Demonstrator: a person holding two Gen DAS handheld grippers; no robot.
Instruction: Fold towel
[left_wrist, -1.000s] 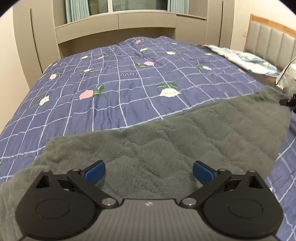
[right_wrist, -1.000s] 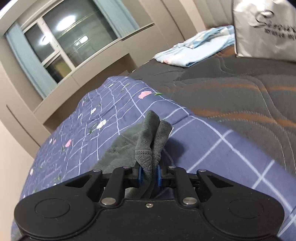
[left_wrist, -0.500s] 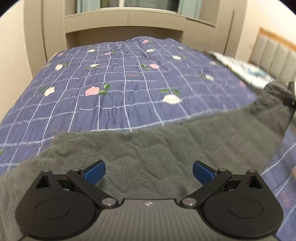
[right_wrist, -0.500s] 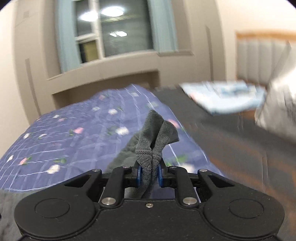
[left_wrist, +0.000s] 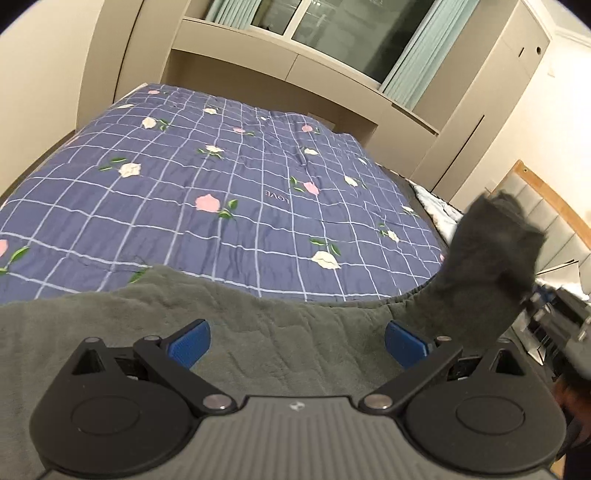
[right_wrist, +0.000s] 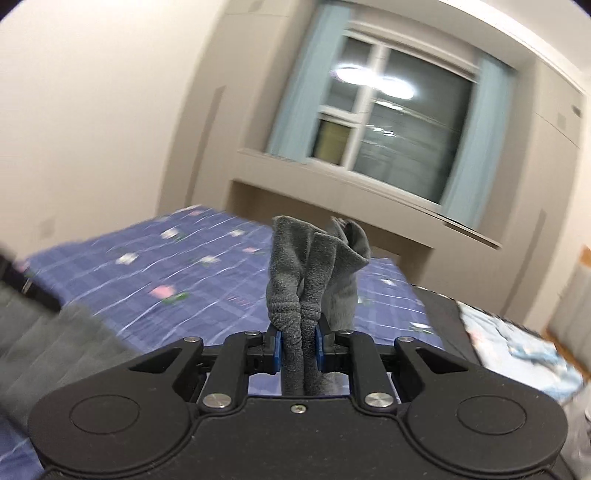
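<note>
A grey fleece towel (left_wrist: 258, 332) lies spread on the bed under my left gripper (left_wrist: 297, 341), which hovers open over it with blue pads (left_wrist: 190, 341) wide apart and nothing between them. At the right of the left wrist view one towel corner (left_wrist: 491, 258) rises off the bed, held up by my right gripper (left_wrist: 535, 306). In the right wrist view my right gripper (right_wrist: 298, 349) is shut on that bunched towel corner (right_wrist: 310, 266), which sticks up above the fingers. The rest of the towel (right_wrist: 48, 347) trails away at lower left.
The bed carries a blue checked quilt (left_wrist: 229, 192) with flower prints. Folded light blue bedding (right_wrist: 517, 343) lies at the right near a padded headboard (left_wrist: 554, 218). Beige wardrobes (left_wrist: 480, 92) and a curtained window (right_wrist: 391, 122) stand behind the bed.
My right gripper has lifted the towel corner and swung it up and leftward toward the left gripper. The left gripper stayed open over the towel while its view tilted.
</note>
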